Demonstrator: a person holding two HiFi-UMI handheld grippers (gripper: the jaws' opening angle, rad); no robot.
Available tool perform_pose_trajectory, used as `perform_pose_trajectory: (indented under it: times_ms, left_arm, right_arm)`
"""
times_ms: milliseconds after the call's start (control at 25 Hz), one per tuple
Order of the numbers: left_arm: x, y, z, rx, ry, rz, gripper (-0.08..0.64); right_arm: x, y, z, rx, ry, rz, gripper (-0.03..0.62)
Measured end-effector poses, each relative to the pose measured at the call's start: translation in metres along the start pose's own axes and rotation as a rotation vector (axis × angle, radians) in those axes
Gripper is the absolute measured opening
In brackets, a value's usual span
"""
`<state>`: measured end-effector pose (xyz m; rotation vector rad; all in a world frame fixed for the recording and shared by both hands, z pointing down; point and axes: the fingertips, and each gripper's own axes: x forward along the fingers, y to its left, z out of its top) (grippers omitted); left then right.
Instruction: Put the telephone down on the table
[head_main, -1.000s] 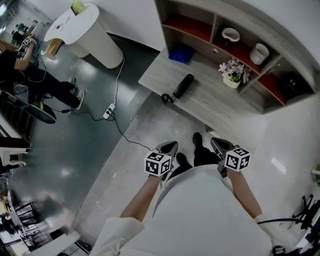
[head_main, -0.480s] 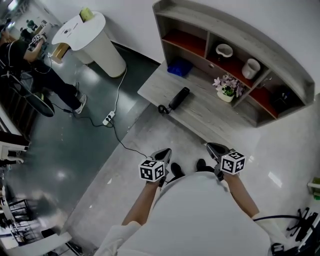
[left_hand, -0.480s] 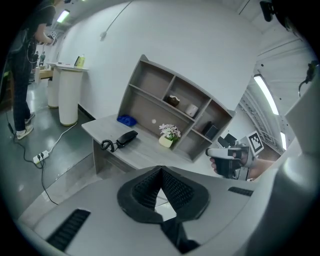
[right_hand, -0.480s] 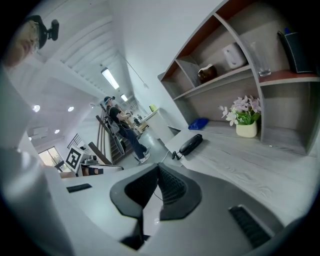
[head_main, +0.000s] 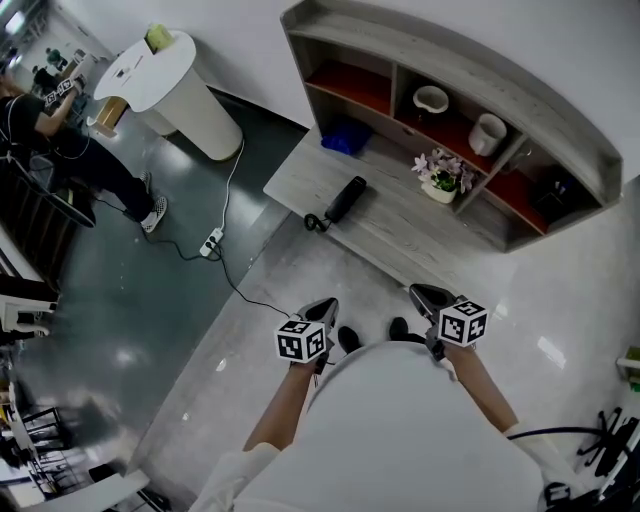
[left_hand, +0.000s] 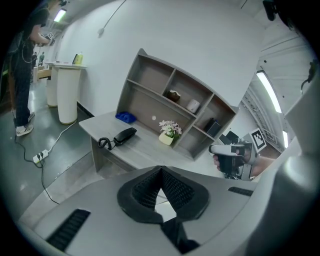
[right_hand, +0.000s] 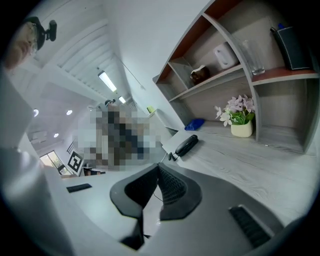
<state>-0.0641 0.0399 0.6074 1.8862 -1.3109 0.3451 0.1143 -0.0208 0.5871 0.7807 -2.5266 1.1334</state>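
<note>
While both grippers hang low in front of the person's body in the head view, the black telephone (head_main: 345, 198) lies flat on the grey wood table (head_main: 400, 225), its coiled cord (head_main: 314, 222) at the near end. It is well apart from the left gripper (head_main: 322, 304) and the right gripper (head_main: 425, 294); neither touches it. The table backs onto a curved shelf unit (head_main: 560, 130) with red-backed compartments: a bowl (head_main: 431, 98) in one, a white cup (head_main: 487, 133) in the next, a dark box (head_main: 556, 190) in the lower right one. A flower pot (head_main: 438, 180) and a blue object (head_main: 347, 138) stand on the table top. The floor (head_main: 300, 270) is pale grey under the person and dark and glossy further left, with a power strip (head_main: 211, 243) on a cable. A white round pedestal (head_main: 170, 80) stands top left, another person (head_main: 50, 140) near it.

Left gripper view: the jaws are pressed together at the tips, nothing between them. The telephone (left_hand: 124, 135) lies far beyond the tips and to their left, near the table's left end, with the blue object (left_hand: 126, 117) behind it and the flower pot (left_hand: 170, 134) to its right. The right gripper (left_hand: 216, 149) shows at the right, held in a hand (left_hand: 257, 167).

Right gripper view: the jaws are closed tip to tip, empty. The telephone (right_hand: 186, 145) lies on the table well past the tips, up and right of them. The flower pot (right_hand: 241, 122) stands further right, below the shelf.
</note>
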Motion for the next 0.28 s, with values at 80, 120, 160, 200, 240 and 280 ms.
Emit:
perform_pose_trajectory:
  times_ms: [80,120,160,200,240,280]
  left_arm:
    - [0.0024,-0.0021,0.0014,0.003,0.001,-0.001,0.009]
    - [0.003,-0.0032,0.0018,0.006,0.002,-0.002,0.009]
    - [0.0033,-0.0042,0.0014,0.008,0.003,-0.002,0.009]
    - [0.0035,-0.0051,0.0007,0.009,0.005,-0.002,0.009]
    - [0.0038,-0.0059,-0.0002,0.01,0.007,-0.002,0.009]
    - [0.0041,-0.0067,-0.0012,0.01,0.008,-0.003,0.009]
  right_arm:
    - [-0.0024,-0.0024,0.0027,-0.002,-0.004,-0.003,0.017]
    - [-0.0031,-0.0026,0.0042,-0.005,-0.006,-0.002,0.017]
    - [-0.0035,-0.0026,0.0053,-0.006,-0.008,0.0,0.017]
    - [-0.004,-0.0027,0.0062,-0.007,-0.01,0.001,0.017]
    - [-0.0045,-0.0028,0.0069,-0.007,-0.012,0.001,0.018]
    - [-0.0051,-0.0029,0.0076,-0.007,-0.014,0.001,0.017]
